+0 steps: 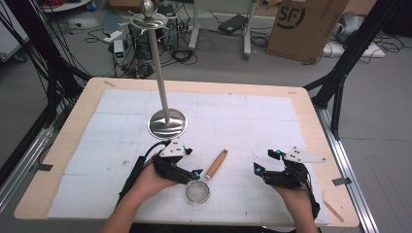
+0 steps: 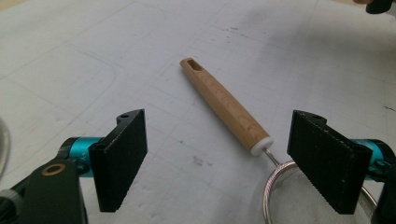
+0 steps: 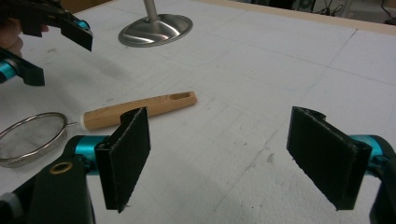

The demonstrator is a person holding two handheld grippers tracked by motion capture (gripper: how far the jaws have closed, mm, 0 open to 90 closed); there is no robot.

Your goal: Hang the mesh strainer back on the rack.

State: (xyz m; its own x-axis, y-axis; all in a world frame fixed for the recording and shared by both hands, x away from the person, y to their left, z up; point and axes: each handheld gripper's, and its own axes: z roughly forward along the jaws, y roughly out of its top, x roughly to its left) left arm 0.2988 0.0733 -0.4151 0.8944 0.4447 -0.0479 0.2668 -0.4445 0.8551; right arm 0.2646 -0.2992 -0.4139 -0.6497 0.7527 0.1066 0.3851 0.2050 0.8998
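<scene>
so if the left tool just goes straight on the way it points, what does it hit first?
Likely the strainer: its wooden handle lies between the open jaws of the left tool, just ahead, with the mesh ring by one jaw. Depth is hard to judge.

strainer (image 1: pixel 204 180) on table (image 1: pixel 301 104) between claws, stand (image 1: pixel 167 123) behind it

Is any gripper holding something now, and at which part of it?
Nothing is held. The left gripper and right gripper both have open jaws with nothing between them; the strainer lies free on the table.
</scene>
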